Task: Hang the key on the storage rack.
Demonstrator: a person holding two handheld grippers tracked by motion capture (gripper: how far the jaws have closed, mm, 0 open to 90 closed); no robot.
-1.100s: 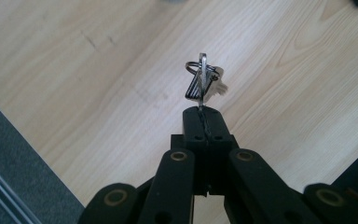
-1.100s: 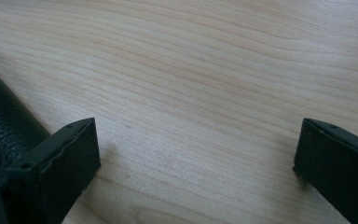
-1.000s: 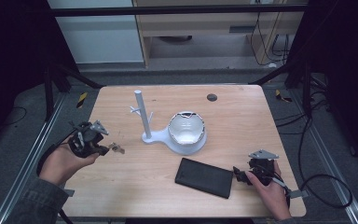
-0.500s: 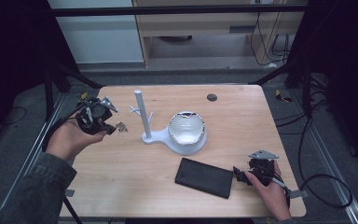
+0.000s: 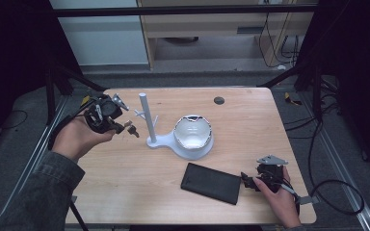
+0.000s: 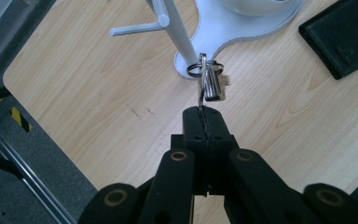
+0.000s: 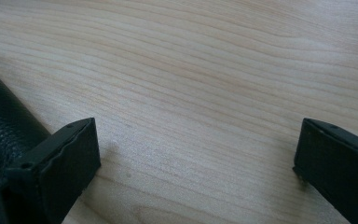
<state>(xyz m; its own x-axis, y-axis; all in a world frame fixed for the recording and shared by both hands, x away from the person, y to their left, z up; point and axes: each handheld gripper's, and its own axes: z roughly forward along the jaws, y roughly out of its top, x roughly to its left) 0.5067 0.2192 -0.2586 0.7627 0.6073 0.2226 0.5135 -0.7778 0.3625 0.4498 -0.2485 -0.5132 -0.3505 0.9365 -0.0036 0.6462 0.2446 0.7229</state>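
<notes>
- Pale wood table [image 5: 139,192] stands on a grey floor, with dark frame bars on both sides and cabinets behind it.
- Left gripper [image 5: 125,126] is held above the table's left part, its jaws clamped tight on a bunch of keys [image 6: 209,84].
- In the left gripper view the keys hang off the jaw tips on a metal ring, close to the post of the white stand [image 5: 147,122]; whether they touch it I cannot tell.
- A white bowl [image 5: 192,134] sits on the stand's base.
- Right gripper [image 5: 247,179] rests low at the table's near right, jaws spread wide with only bare wood between them.
- Black wallet [image 5: 211,183] lies flat just beside that gripper's tips.
</notes>
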